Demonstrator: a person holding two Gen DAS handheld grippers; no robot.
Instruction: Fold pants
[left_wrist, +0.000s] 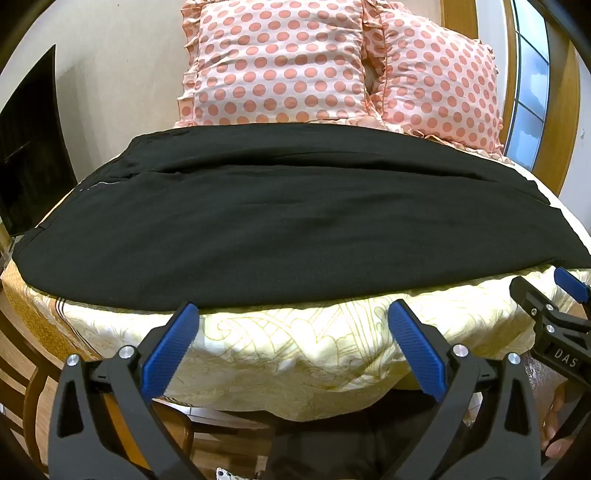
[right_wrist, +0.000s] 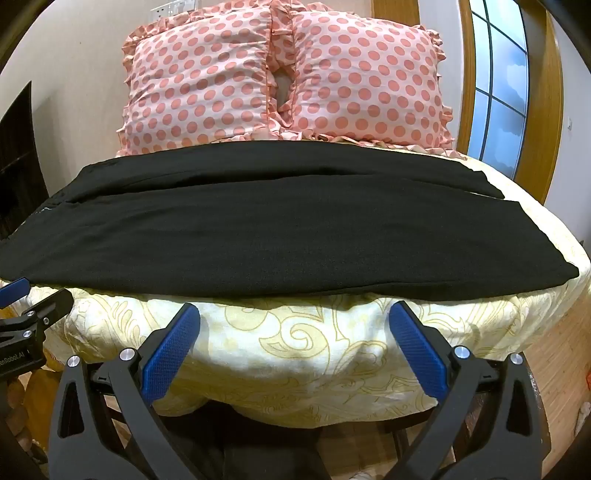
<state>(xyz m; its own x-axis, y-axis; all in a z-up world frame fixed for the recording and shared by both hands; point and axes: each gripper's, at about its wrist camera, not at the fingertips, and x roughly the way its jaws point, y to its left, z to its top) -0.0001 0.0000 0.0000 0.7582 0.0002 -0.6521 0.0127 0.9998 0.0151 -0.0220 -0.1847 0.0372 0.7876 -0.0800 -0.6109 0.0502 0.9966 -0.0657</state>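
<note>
A: Looking first at the bed (right_wrist: 280, 354), with the yellow patterned cover hanging down over the near edge.

B: And lying across it, the black pants (right_wrist: 258, 236), stretched from left to right, already doubled lengthwise so that one leg is resting on the other. Reaching almost to both sides of the mattress. Behind them, leaning two pink dotted pillows (right_wrist: 207, 85).

A: Judging the fabric now. Seeming thin and soft, draping flat with only small wrinkles. Probably light, and sagging as soon as lifted, so not keeping any shape alone.

B: Also probably sliding a little on the smooth cover. Taking hold at the ends, then: the leg end near the right edge (right_wrist: 546, 273) and the opposite end at the left (left_wrist: 48, 243). Pinching both layers together, otherwise separating them.

A: Checking the tools. Left gripper (left_wrist: 291, 314) hovering just before the near hem, fingers spread wide, holding nothing.

B: Right gripper (right_wrist: 295, 314) the same, fingers wide apart, empty, not touching the cloth yet.
</note>
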